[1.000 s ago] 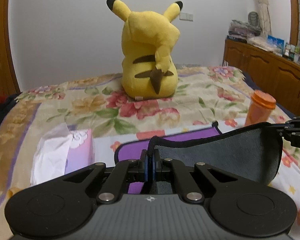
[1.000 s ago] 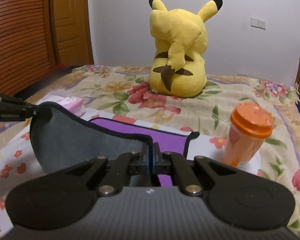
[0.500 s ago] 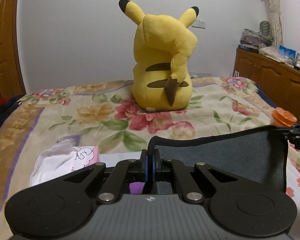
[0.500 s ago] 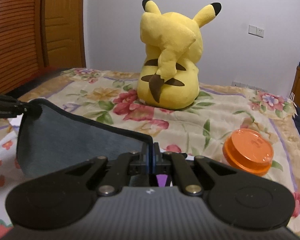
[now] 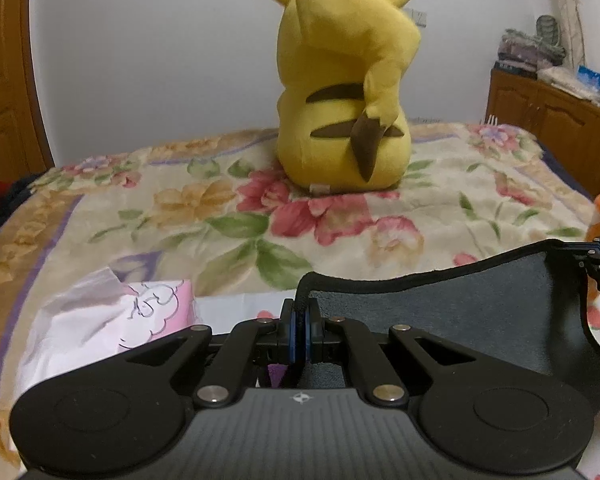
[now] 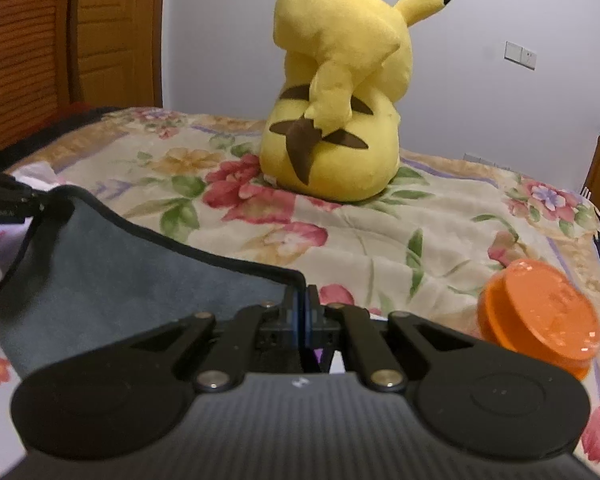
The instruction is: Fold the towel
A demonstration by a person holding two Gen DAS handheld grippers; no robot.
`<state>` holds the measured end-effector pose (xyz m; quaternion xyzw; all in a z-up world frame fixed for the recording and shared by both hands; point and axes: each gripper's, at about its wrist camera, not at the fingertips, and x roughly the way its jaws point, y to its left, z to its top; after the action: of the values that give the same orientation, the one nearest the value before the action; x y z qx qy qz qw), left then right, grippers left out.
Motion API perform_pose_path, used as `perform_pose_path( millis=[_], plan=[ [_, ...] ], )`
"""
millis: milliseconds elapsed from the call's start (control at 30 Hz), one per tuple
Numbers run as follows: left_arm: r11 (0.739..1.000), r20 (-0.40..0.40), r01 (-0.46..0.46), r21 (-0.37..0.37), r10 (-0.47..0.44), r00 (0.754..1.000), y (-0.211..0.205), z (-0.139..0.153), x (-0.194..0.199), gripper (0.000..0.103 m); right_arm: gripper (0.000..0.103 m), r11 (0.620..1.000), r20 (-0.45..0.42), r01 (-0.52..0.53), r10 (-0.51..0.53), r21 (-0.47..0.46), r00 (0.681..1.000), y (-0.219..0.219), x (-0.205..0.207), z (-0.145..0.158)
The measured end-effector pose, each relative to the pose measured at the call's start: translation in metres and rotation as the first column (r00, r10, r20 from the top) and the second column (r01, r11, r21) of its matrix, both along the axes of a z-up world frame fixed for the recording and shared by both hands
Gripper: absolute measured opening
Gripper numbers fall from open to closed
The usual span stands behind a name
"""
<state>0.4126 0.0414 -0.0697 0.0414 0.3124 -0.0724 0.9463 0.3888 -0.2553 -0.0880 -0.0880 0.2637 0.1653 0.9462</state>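
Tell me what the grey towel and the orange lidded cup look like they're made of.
The grey towel with black edging looks like soft matte microfibre or suede-like cloth; it drapes limply and shows fine nap. The orange lidded cup looks like glossy translucent plastic, with shiny highlights on its lid.

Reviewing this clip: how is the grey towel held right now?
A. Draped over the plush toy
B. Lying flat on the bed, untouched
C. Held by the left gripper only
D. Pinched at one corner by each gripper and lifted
D: the left gripper and the right gripper are each shut on a corner of the towel, which hangs between them above the bed.
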Motion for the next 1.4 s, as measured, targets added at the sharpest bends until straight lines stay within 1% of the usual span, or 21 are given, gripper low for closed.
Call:
perform_pose_path(
  millis=[200,433,533,567,600,667,733,867,967,1267,1400],
  plan=[
    [1.000,-0.047,-0.009,0.024,0.010,0.999,0.000,-0.021,0.015,0.008,0.004,1.000,-0.034,0.007,-0.007,0.006,0.999,0.002,0.015,-0.021],
    [1.000,-0.112,-0.017,-0.020,0.015,0.994,0.003,-0.039,0.023,0.008,0.004,1.000,-0.077,0.023,-0.021,0.019,0.997,0.000,0.021,-0.037],
    [1.000,-0.123,-0.022,-0.020,0.019,0.992,0.004,-0.039,0.023,0.011,0.006,0.999,-0.089,0.030,-0.027,0.029,0.996,-0.002,0.020,-0.038],
    [1.000,-0.120,-0.021,-0.018,0.019,0.993,0.003,-0.038,0.022,0.017,0.008,0.999,-0.089,0.040,-0.037,0.024,0.995,-0.003,0.020,-0.037],
    [1.000,-0.116,-0.021,-0.017,0.018,0.993,0.003,-0.036,0.020,0.022,0.012,0.999,-0.089,0.046,-0.044,0.022,0.995,-0.003,0.020,-0.037],
    [1.000,-0.107,-0.014,-0.019,0.012,0.994,0.003,-0.031,0.017,0.043,0.012,0.998,-0.085,0.060,-0.058,0.022,0.995,-0.005,0.017,-0.034],
    [1.000,-0.102,-0.009,-0.018,0.007,0.995,0.002,-0.025,0.014,0.050,0.012,0.998,-0.086,0.067,-0.065,0.021,0.994,-0.007,0.015,-0.031],
    [1.000,-0.089,0.001,-0.026,-0.003,0.996,0.000,-0.008,0.001,0.060,0.012,0.997,-0.087,0.075,-0.073,0.026,0.994,-0.011,0.002,-0.019],
    [1.000,-0.079,0.005,-0.024,-0.007,0.997,-0.002,0.006,-0.013,0.065,0.012,0.996,-0.090,0.076,-0.071,0.047,0.993,-0.012,-0.012,-0.006],
    [1.000,-0.071,0.016,-0.011,-0.017,0.997,-0.005,0.049,-0.063,0.068,0.012,0.994,-0.074,0.069,-0.063,0.080,0.995,-0.013,-0.061,0.033],
    [1.000,-0.064,0.019,-0.020,-0.020,0.998,-0.004,0.065,-0.090,0.070,0.012,0.994,-0.063,0.067,-0.061,0.090,0.996,-0.015,-0.083,0.049]
  ],
)
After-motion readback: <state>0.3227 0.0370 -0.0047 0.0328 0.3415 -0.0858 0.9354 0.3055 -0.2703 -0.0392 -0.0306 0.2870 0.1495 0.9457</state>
